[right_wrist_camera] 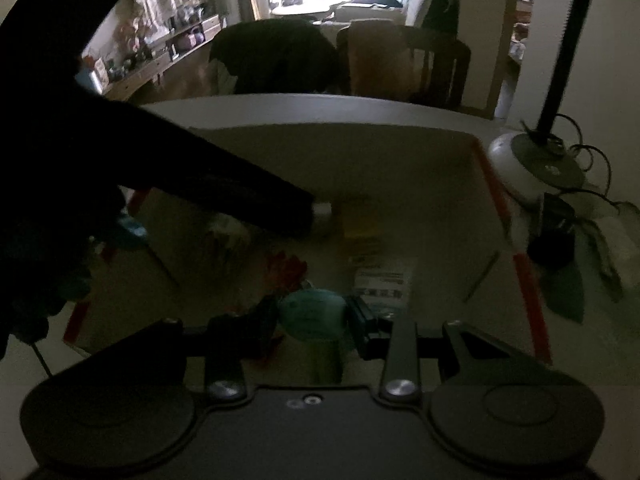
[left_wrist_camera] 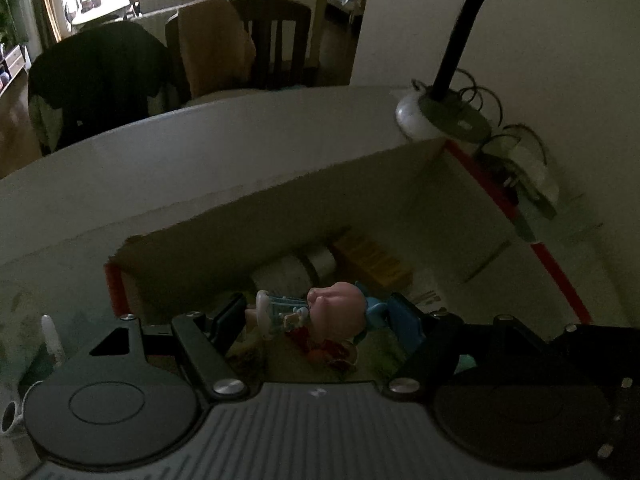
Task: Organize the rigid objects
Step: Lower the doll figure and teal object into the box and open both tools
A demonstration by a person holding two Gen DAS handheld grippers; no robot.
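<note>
between left tongs (left_wrist_camera: 320,316): pink-headed doll (left_wrist_camera: 320,314) in pale-blue outfit.

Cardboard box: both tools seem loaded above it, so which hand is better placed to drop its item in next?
Probably left. The left tool holds the doll figure deep over the cardboard box floor, near the yellow block. The right tool grips a teal egg-shaped object nearer the box's front.

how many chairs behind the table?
2: a chair draped in dark cloth at left, a wooden chair with a tan cloth at right. Others may be hidden.
</note>
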